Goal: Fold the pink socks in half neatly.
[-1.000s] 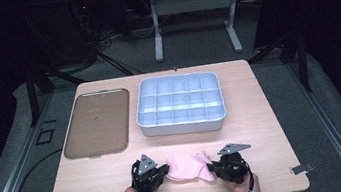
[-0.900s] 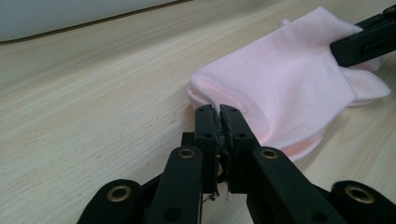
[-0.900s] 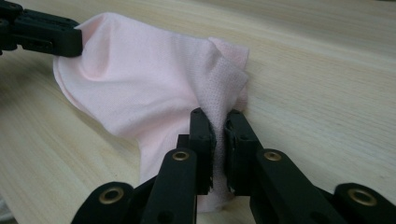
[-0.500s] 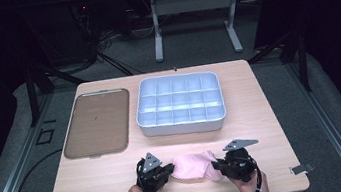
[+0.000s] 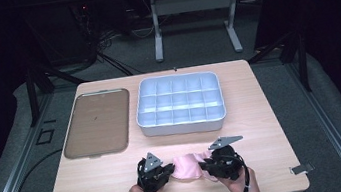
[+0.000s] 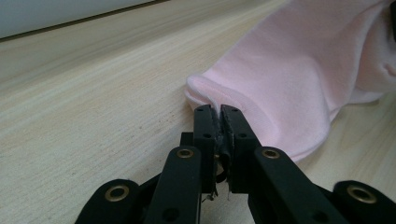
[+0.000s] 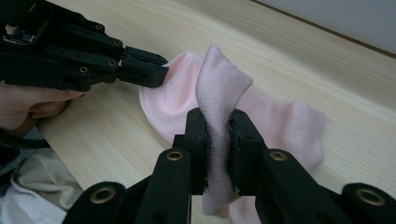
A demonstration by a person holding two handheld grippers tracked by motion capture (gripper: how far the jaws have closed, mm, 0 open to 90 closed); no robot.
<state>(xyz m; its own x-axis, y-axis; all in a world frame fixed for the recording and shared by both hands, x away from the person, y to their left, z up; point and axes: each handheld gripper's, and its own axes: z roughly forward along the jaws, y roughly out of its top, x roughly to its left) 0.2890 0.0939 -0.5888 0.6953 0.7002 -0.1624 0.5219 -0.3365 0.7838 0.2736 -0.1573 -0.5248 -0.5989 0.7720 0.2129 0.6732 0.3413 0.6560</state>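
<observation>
A pale pink sock (image 5: 188,165) lies near the table's front edge, stretched between my two grippers. My left gripper (image 5: 171,169) is shut on the sock's rolled edge (image 6: 205,91), low over the wood; in the left gripper view its jaws (image 6: 219,112) meet with only the thin fabric between them. My right gripper (image 5: 207,164) is shut on a raised fold of the sock (image 7: 219,88), which stands up between its pads (image 7: 218,119). Its jaws have just eased slightly wider, with the fold still pinched. The right gripper view also shows the left gripper (image 7: 156,70) on the sock's far end.
A white tray with several compartments (image 5: 182,124) stands at the middle back of the wooden table (image 5: 264,128). A flat brown tray (image 5: 96,121) lies to its left. Both hands sit at the table's front edge.
My right gripper has risen and shifted a little to the right, lifting its end of the sock. The left gripper has stayed put.
</observation>
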